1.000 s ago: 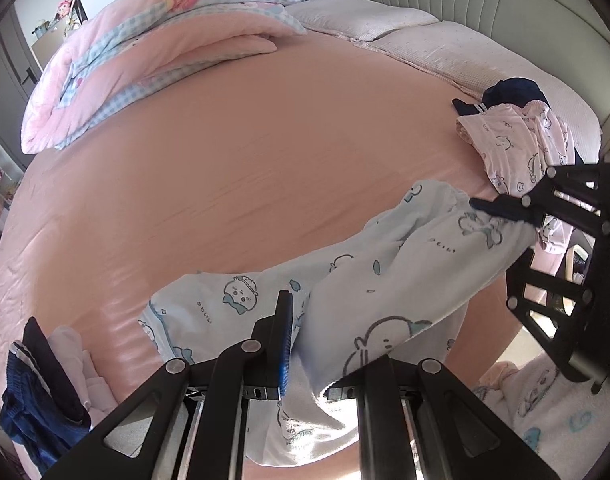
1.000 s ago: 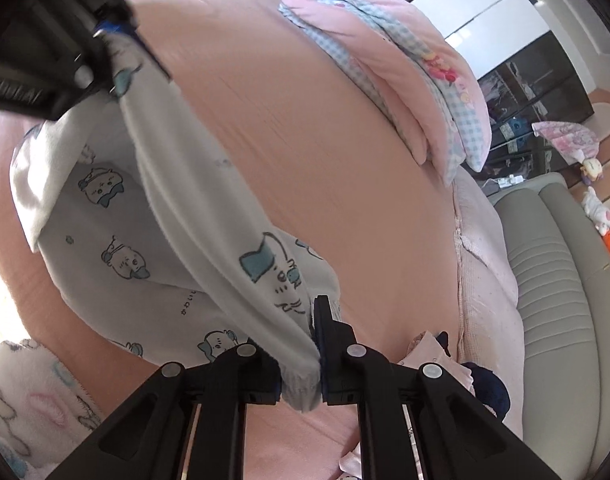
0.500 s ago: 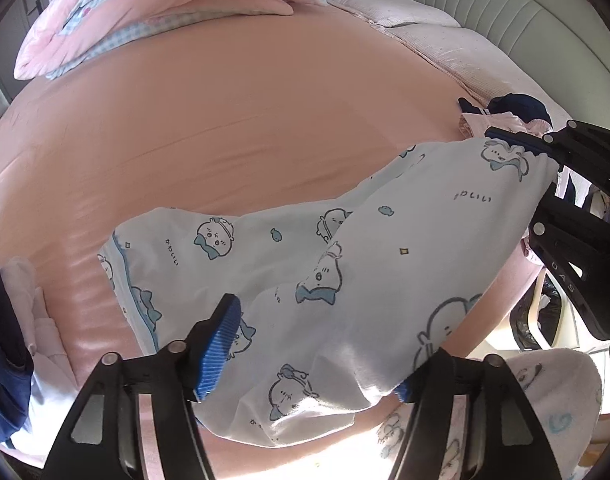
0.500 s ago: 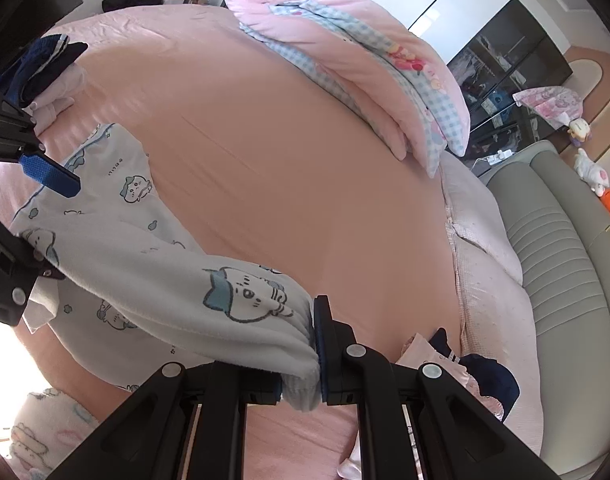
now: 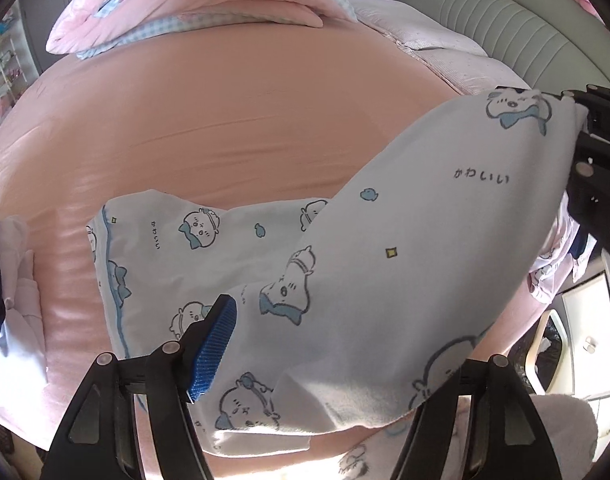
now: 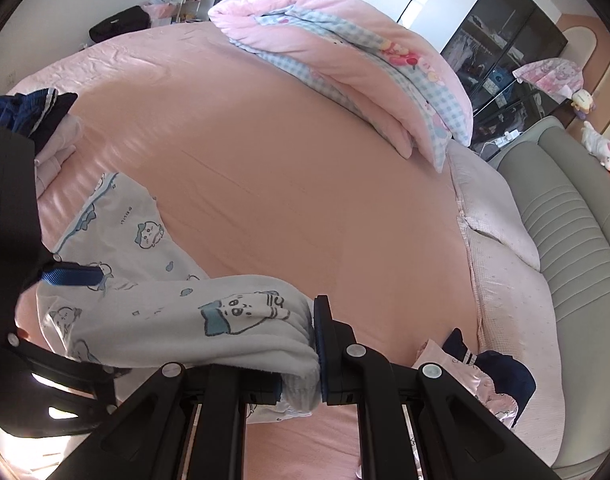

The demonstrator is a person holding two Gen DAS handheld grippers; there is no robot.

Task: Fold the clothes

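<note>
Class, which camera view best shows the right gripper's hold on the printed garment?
The right wrist view: the right gripper is shut on the printed garment, bunched between its pads. The left wrist view shows that gripper only at the frame edge, at the garment's far end.

Garment (image 5: 425, 240): pale blue-white, blue cartoon animal print, small yellow diamonds. Bed sheet (image 5: 225, 120): plain salmon pink. Quilt (image 6: 345, 52): pink with blue-white gingham. Headboard (image 6: 577, 216): grey-green. Gripper pads (image 5: 215, 344): blue.
</note>
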